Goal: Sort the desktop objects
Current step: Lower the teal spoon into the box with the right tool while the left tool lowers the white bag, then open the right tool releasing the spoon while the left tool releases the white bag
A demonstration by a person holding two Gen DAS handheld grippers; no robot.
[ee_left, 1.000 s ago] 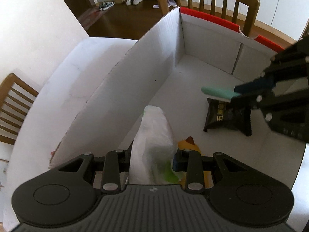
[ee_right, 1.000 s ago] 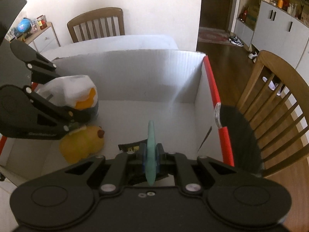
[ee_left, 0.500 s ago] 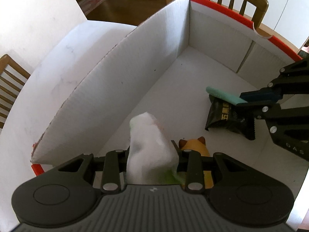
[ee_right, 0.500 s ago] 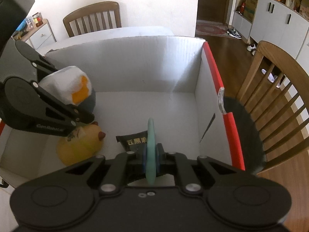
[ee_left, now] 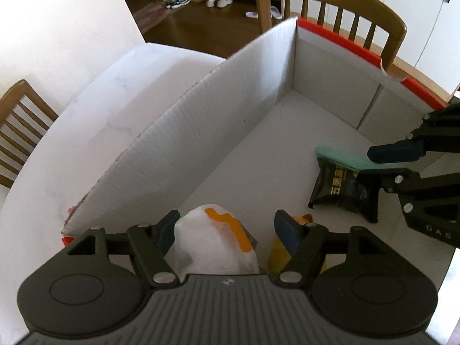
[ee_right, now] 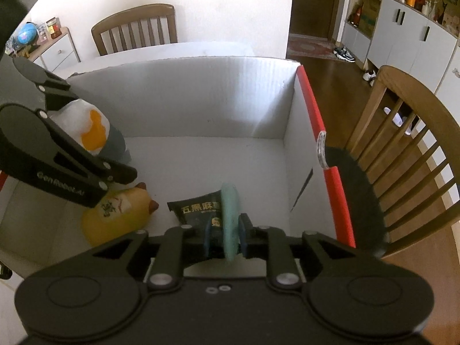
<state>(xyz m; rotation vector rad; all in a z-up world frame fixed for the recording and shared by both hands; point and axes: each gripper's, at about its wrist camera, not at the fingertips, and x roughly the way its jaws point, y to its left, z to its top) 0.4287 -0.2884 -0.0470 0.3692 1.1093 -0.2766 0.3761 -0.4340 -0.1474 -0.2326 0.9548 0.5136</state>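
A white cardboard box (ee_left: pixel 218 132) with red rims holds the items. My left gripper (ee_left: pixel 227 225) is open inside it, its fingers spread on either side of a white plush toy (ee_left: pixel 215 244) with orange markings, which also shows in the right wrist view (ee_right: pixel 86 126). A yellow plush duck (ee_right: pixel 115 215) lies on the box floor below it. My right gripper (ee_right: pixel 224 235) is shut on a thin teal flat object (ee_right: pixel 230 215), held above a black snack packet (ee_right: pixel 198 210). In the left wrist view the teal object (ee_left: pixel 339 158) and the packet (ee_left: pixel 342 189) sit at right.
The box stands on a white table (ee_left: pixel 86 109). Wooden chairs stand beyond the box's far side (ee_left: pixel 330 8), to the table's left (ee_left: pixel 17 132) and at the right in the right wrist view (ee_right: pixel 402 155). Cabinets and shoes are farther off.
My left gripper has opened and the white plush toy sits loose between its fingers. Both grippers have shifted slightly inside the box. The right gripper still holds the teal object.
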